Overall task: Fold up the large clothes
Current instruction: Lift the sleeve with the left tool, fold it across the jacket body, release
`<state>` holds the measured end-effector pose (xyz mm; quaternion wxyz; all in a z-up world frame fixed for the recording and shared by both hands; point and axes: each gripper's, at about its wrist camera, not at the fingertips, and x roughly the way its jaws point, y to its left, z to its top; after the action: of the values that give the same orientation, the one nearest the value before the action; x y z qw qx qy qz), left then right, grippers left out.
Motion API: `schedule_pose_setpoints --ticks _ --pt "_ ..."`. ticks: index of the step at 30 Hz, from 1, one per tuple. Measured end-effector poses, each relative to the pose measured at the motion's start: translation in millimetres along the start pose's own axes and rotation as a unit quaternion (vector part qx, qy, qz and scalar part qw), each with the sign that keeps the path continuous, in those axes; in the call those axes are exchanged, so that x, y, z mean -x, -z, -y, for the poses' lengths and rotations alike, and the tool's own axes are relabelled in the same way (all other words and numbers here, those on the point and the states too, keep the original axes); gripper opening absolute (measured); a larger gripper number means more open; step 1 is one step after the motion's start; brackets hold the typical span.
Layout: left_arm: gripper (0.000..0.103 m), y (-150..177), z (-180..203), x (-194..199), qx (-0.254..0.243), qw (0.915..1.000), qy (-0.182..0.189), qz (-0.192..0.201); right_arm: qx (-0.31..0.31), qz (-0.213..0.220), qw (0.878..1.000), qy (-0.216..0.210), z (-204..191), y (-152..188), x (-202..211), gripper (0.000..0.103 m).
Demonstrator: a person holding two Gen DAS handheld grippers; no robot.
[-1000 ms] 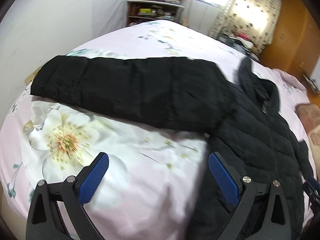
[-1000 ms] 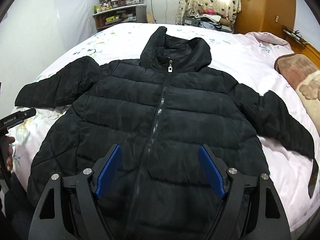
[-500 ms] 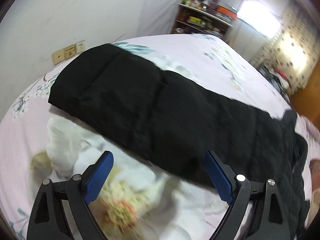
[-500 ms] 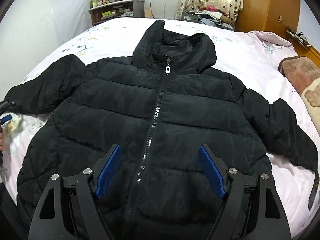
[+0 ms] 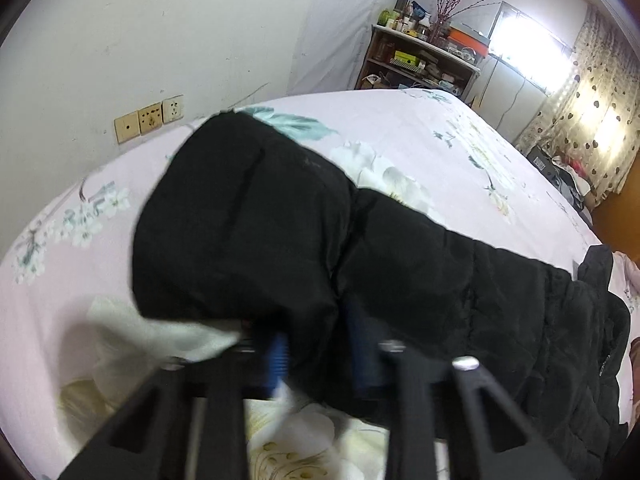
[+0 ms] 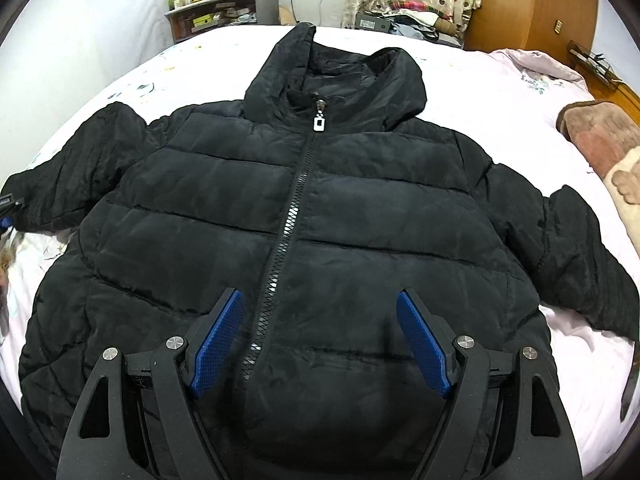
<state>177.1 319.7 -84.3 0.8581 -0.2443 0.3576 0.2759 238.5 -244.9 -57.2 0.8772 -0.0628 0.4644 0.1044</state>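
A black puffer jacket (image 6: 320,208) lies face up and zipped on the bed, hood toward the far side. Its left sleeve (image 5: 248,224) stretches out across the flowered sheet toward the wall. My left gripper (image 5: 316,344) is at that sleeve's near edge, close to the cuff. Its jaws are closing, and the blue pads (image 5: 276,360) pinch a bunched fold of the black fabric. In the right wrist view that gripper shows only as a sliver at the left edge (image 6: 6,210). My right gripper (image 6: 320,340) hovers open over the lower front, astride the zipper (image 6: 296,216), holding nothing.
The pale pink flowered bed sheet (image 5: 420,136) reaches close to the white wall with sockets (image 5: 150,120). A cluttered shelf (image 5: 420,60) stands beyond the bed. A brown plush blanket (image 6: 600,136) lies at the right edge, with a wooden wardrobe (image 6: 532,4) behind.
My left gripper swung left along the sleeve toward the cuff, dipped, and went from wide open to pinching the fabric. My right gripper came lower and nearer to the jacket front, still open.
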Motion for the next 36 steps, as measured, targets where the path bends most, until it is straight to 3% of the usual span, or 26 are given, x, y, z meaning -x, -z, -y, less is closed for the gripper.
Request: schedule_pose_setpoints --ticks 8,13,18,25,34,36 --pt "0.012 -18.9 32.3 69.3 -0.032 0.9953 0.086 0.031 -0.001 0.0 1.0 0.012 11.3 6.8 11.4 0.079" --pt "0.012 -27.5 84.2 127.0 -0.079 0.9813 0.167 0.054 -0.005 0.004 1.0 0.015 22.6 14.2 24.8 0.079" --pt "0.012 -27.0 152.5 167.0 -0.134 0.9576 0.248 0.059 -0.015 0.012 1.0 0.019 35.4 20.9 37.5 0.079" --pt "0.011 8.2 262.7 184.3 -0.197 0.9144 0.353 0.016 -0.048 0.021 0.998 0.024 62.0 31.7 52.1 0.079" --pt "0.011 101.2 346.8 159.7 -0.249 0.8685 0.421 -0.081 -0.083 0.026 0.996 0.036 101.8 48.1 60.5 0.079" --pt "0.011 118.3 356.0 144.0 -0.254 0.8636 0.422 -0.108 -0.091 0.025 0.995 0.039 109.5 50.6 58.9 0.079"
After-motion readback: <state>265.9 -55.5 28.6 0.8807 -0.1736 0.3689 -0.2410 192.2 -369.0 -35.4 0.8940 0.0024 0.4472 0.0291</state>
